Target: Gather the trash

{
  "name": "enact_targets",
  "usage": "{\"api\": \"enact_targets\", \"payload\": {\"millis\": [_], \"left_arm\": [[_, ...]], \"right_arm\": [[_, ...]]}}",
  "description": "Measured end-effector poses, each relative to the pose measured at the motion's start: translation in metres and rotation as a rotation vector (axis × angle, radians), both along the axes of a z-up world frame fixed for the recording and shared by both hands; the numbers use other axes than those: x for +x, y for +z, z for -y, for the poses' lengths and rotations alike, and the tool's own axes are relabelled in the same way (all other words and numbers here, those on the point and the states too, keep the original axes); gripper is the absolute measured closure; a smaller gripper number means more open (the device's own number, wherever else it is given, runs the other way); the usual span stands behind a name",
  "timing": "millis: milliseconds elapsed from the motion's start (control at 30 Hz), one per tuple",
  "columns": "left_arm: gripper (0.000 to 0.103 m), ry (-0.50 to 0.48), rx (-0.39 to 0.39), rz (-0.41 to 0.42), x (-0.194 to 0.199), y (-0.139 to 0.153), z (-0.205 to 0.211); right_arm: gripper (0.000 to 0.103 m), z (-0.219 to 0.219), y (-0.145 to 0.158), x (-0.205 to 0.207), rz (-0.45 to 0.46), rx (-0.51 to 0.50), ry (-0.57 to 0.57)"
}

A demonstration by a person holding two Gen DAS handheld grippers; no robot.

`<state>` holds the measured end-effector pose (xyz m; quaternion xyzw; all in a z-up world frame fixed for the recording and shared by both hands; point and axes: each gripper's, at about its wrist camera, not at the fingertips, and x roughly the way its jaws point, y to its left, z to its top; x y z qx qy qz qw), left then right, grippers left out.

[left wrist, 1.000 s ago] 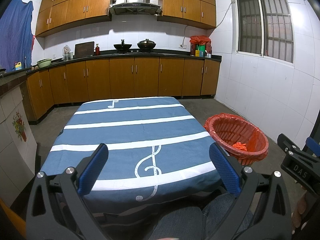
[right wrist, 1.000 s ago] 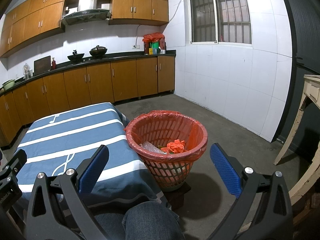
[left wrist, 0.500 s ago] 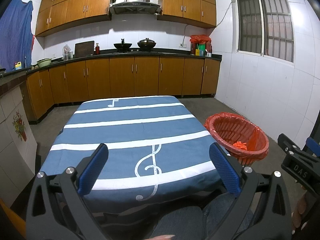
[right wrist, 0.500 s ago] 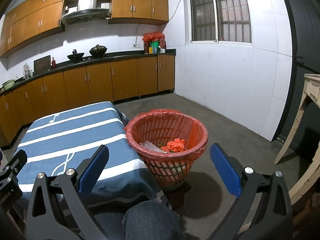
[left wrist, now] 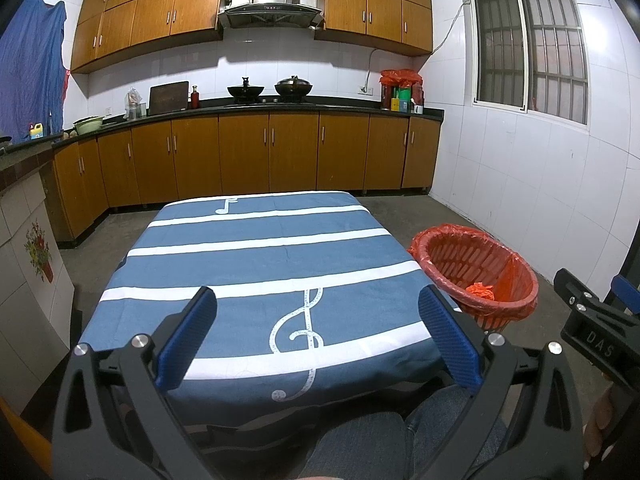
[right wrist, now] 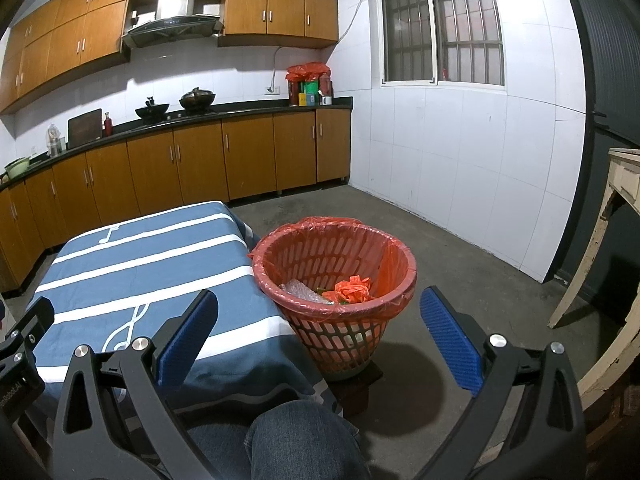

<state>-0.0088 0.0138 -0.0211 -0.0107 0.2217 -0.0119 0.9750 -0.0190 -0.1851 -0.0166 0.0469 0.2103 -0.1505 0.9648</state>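
Both tongs gape wide and hold nothing: the left gripper (left wrist: 316, 320) hangs level over the near edge of the blue cloth-covered table with white stripes and music notes (left wrist: 256, 264), the right gripper (right wrist: 318, 320) before the red latticed plastic basket lined with a thin red bag (right wrist: 344, 332). It stands beside the table's right edge, holding crumpled orange plastic (right wrist: 354, 290) and clear bubble wrap (right wrist: 298, 291).

White tiled walls (left wrist: 520, 184), grey concrete floor (right wrist: 460, 264). Brown wooden cabinets (left wrist: 248, 152) along back wall, black countertop (left wrist: 280, 105), more cabinets above, steel range hood (left wrist: 270, 0) between them. Two dark woks (left wrist: 293, 87) on stove. Barred window (left wrist: 528, 46) in right wall, dark outside. Blue cloth (left wrist: 30, 68) hanging at left. Worn pale wooden table (right wrist: 616, 216) at far right.
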Motion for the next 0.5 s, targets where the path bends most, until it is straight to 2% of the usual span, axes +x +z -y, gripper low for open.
{"api": "enact_targets", "payload": {"millis": [500], "left_arm": [[0.004,0.000,0.000,-0.002,-0.0003,-0.0014,-0.0001]], "right_arm": [[0.003,0.0003,-0.0006,0.0003,-0.001,0.000,0.001]]}}
